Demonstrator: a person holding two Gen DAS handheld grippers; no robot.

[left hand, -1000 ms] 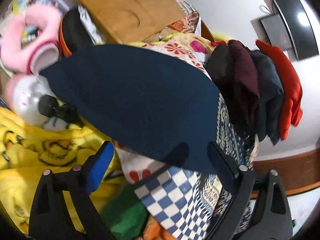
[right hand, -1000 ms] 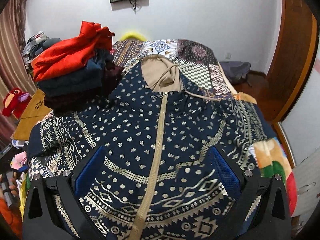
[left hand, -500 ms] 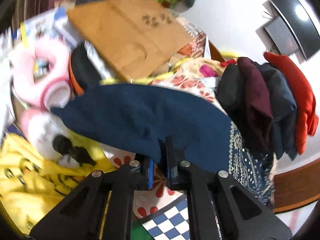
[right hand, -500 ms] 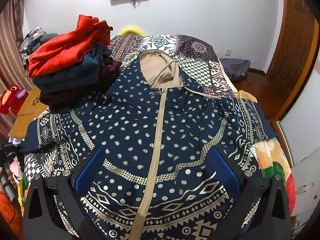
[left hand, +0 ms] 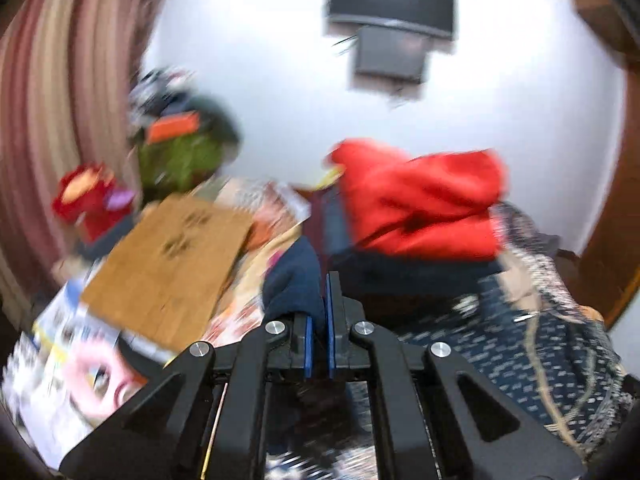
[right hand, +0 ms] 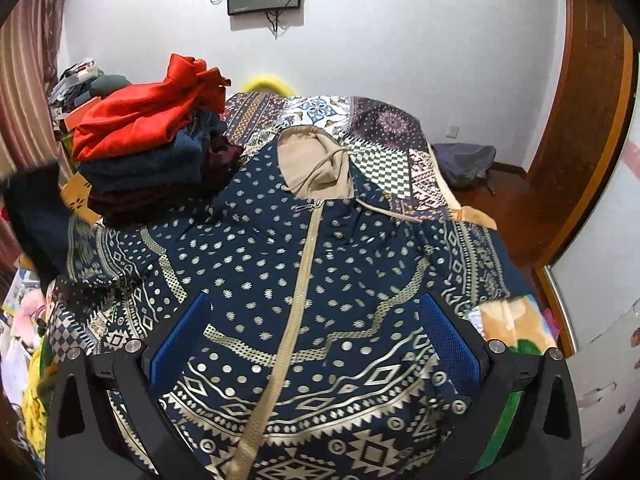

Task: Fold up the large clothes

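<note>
Hoodie [right hand: 304,264]: navy, printed with pale dots and geometric bands, spread front-up across the bed [right hand: 384,136]; beige zipper down the centre of the frame, beige-lined hood [right hand: 316,160] lying flat at the upper middle. Sleeve cuff [left hand: 294,280], plain navy, raised off the bed at the left edge of the right wrist view [right hand: 36,216], blurred there.

Left wrist view only: left hand-held gripper [left hand: 317,344] at lower centre, blue pads nearly together and clamped on the sleeve cuff, cloth bunched above the fingertips. Also shown here alone, blurred: wooden board [left hand: 168,264] at centre left, striped curtain [left hand: 52,80] along the left edge. Red garment [left hand: 420,200] on top of a stack at centre right.

Right wrist view only: whole hoodie front, plus patchwork bedcover at the upper middle. Stack of folded clothes [right hand: 152,160] at upper left, red piece on top, resting beside the hoodie's shoulder. Right hand-held gripper [right hand: 312,356] at the bottom of the frame, fingers spread wide, gripping nothing, poised over the lower hem area on either side of the zipper. Contact with the fabric: cannot tell.
</note>
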